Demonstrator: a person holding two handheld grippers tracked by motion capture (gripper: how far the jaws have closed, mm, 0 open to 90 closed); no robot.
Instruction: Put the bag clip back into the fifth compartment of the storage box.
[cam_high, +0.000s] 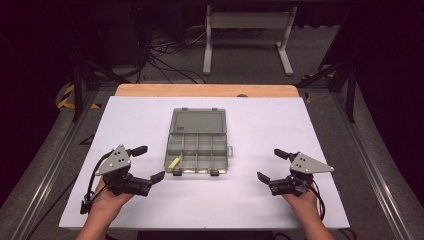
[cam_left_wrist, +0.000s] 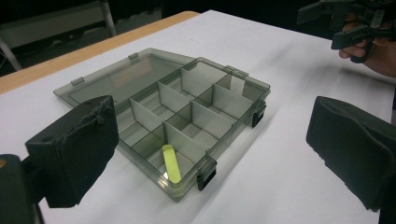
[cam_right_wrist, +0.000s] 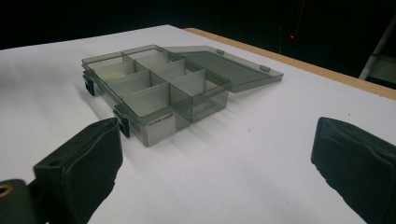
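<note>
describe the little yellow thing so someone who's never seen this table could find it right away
In the middle of the white table lies an open smoky-grey compartment box, lid flat behind it. The yellow strip lies in its front-left compartment, near the left tongs; it is the one bright thing in the box.

Smoky translucent glossy plastic compartment box (cam_high: 197, 141); smooth yellow-green plastic stick (cam_left_wrist: 171, 163) in its 7 o'clock cell. Matt white worktop (cam_high: 260, 200), bare wood edge at 12 o'clock. Gripper (cam_left_wrist: 205, 149) pads (cam_left_wrist: 74, 149): matt black, slightly rough.
</note>
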